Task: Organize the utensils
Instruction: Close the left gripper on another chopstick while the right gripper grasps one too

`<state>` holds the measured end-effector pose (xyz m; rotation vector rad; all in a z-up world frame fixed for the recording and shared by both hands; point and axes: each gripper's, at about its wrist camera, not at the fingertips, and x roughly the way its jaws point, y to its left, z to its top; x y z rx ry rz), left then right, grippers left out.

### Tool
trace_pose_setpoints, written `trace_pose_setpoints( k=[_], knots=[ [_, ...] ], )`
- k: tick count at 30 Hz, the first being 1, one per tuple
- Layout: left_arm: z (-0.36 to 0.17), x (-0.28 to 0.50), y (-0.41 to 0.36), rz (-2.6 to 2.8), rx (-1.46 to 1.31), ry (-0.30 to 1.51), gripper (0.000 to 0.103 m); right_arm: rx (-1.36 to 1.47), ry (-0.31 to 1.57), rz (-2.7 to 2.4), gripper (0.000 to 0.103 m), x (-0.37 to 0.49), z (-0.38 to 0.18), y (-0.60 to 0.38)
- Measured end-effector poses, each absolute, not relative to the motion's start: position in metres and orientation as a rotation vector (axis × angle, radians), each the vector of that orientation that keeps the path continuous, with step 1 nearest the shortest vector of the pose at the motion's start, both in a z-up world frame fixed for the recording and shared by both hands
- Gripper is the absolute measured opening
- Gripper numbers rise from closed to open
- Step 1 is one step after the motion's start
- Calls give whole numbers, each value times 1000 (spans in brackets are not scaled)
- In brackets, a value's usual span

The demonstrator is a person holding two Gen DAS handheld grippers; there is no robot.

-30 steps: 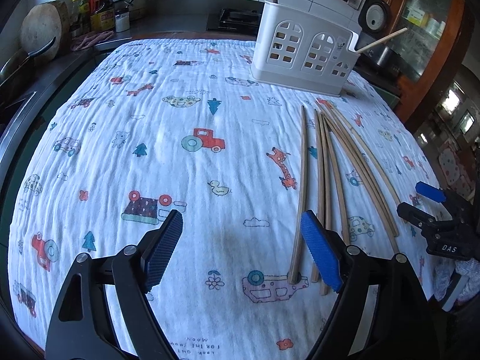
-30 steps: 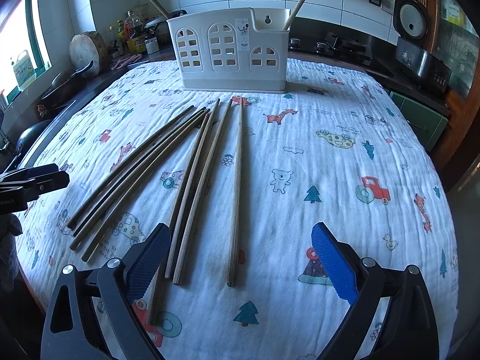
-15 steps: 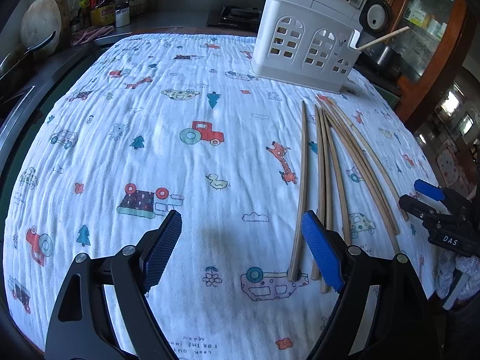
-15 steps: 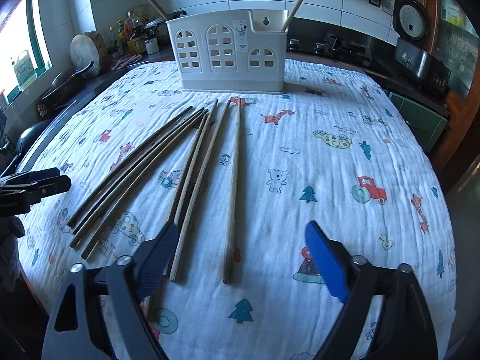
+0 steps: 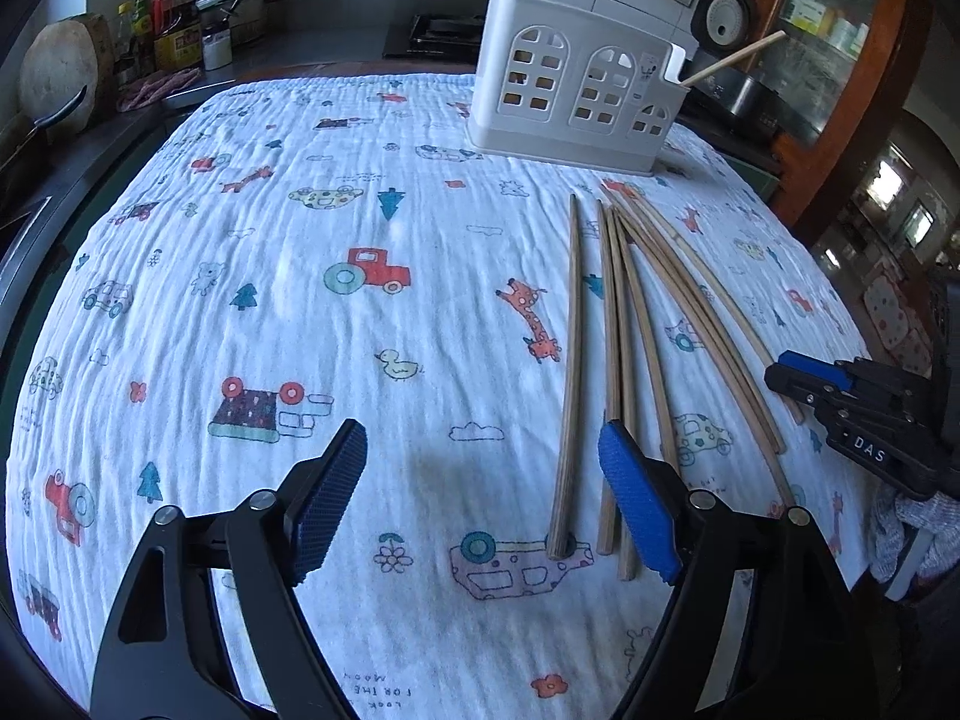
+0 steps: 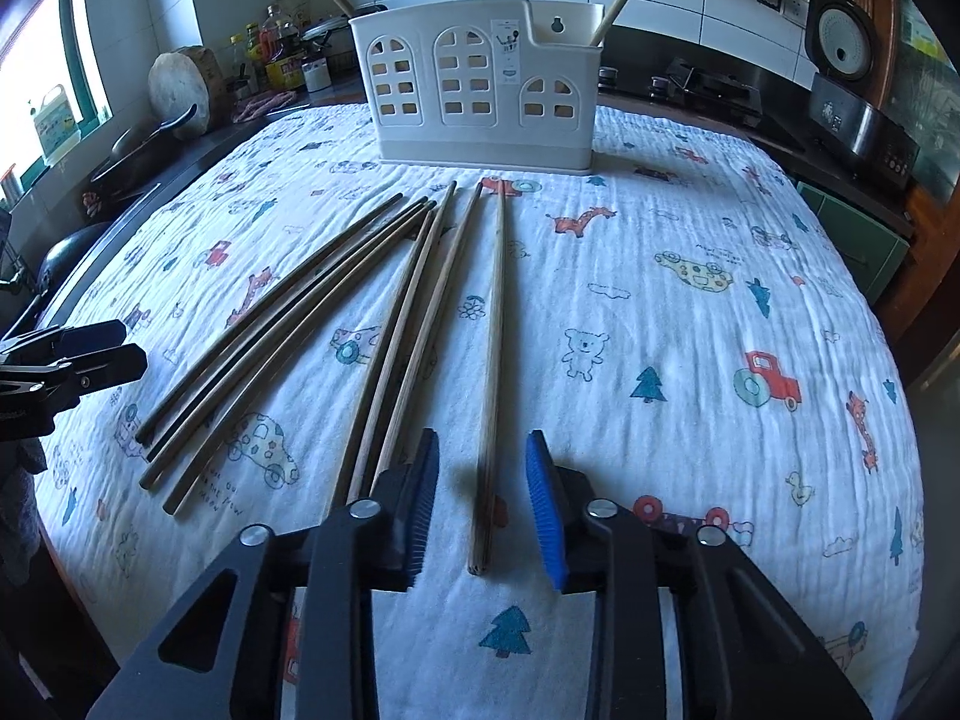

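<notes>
So the right hand-held gripper (image 6: 483,507) has just been closing around a lone chopstick (image 6: 493,360) on the bench cloth (image 6: 660,330), pads not quite touching it. Left hand-held gripper (image 5: 483,495) hangs open over bare cloth, its right finger (image 5: 639,510) hiding some chopstick ends. Caddy (image 6: 480,102) at the back, contents mostly hidden.

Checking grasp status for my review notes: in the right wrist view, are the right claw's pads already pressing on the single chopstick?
No: the chopstick lies on the cloth between the right claw pads with gaps either side.

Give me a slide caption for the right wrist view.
Right gripper jaws closing around one chopstick before the white caddy.
</notes>
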<state>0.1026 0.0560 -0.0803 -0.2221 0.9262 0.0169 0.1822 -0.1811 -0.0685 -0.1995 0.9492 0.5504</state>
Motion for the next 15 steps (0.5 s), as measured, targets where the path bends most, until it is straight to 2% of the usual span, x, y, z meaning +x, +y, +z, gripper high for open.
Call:
trace_pose_setpoints(
  k=[1, 3, 4, 6, 7, 9, 15],
  knots=[
    [-80, 103, 53, 2, -216, 928, 68, -201, 952, 551, 18, 183, -69, -181],
    [-81, 105, 49, -22, -207, 933, 54, -200, 954, 545, 11, 184, -71, -181],
    [-82, 105, 46, -34, -202, 938, 52, -200, 956, 545, 9, 184, -72, -181],
    [-83, 107, 42, -58, -193, 945, 38, -200, 952, 542, 8, 184, -72, -182],
    [-84, 108, 40, -68, -189, 947, 36, -199, 951, 543, 8, 184, -72, -182],
    [-85, 111, 35, -87, -178, 952, 25, -196, 950, 541, 8, 184, -72, -183],
    [-89, 124, 25, -112, -145, 971, 16, -194, 945, 537, 7, 184, -73, -184]
  ],
)
